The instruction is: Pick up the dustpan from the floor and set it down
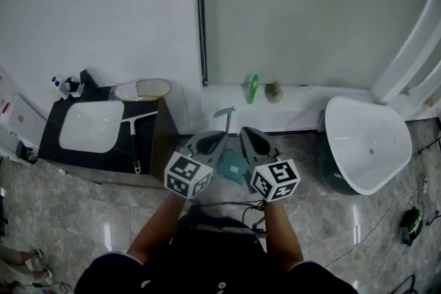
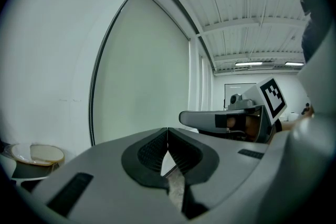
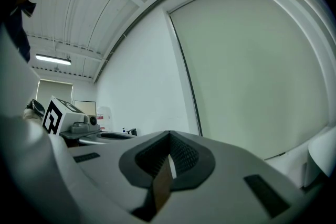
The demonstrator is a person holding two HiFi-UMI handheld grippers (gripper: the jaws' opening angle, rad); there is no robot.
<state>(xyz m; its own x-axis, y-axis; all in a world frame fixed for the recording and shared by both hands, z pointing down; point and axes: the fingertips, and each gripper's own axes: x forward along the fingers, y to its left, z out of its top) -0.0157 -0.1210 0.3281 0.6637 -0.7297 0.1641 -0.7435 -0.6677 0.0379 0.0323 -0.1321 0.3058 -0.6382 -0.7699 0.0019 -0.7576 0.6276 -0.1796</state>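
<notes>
The teal dustpan [image 1: 233, 166] stands on the marble floor near the back wall, and its long handle [image 1: 226, 119] rises towards the window ledge. Both grippers are held side by side in front of me, pointing level at the wall. In the head view they partly cover the pan from either side. My left gripper [image 1: 219, 138] [image 2: 167, 140] is shut with nothing between its pads. My right gripper [image 1: 248, 133] [image 3: 169, 145] is also shut and empty. Neither gripper view shows the dustpan. Each one catches the other gripper's marker cube [image 2: 273, 96] [image 3: 55, 115] at its side.
A black vanity [image 1: 150, 148] with a white basin [image 1: 89, 124] and a squeegee [image 1: 139, 124] stands at the left. A white toilet [image 1: 368, 142] is at the right. A green bottle [image 1: 253, 88] sits on the ledge. Cables [image 1: 413, 220] lie on the floor.
</notes>
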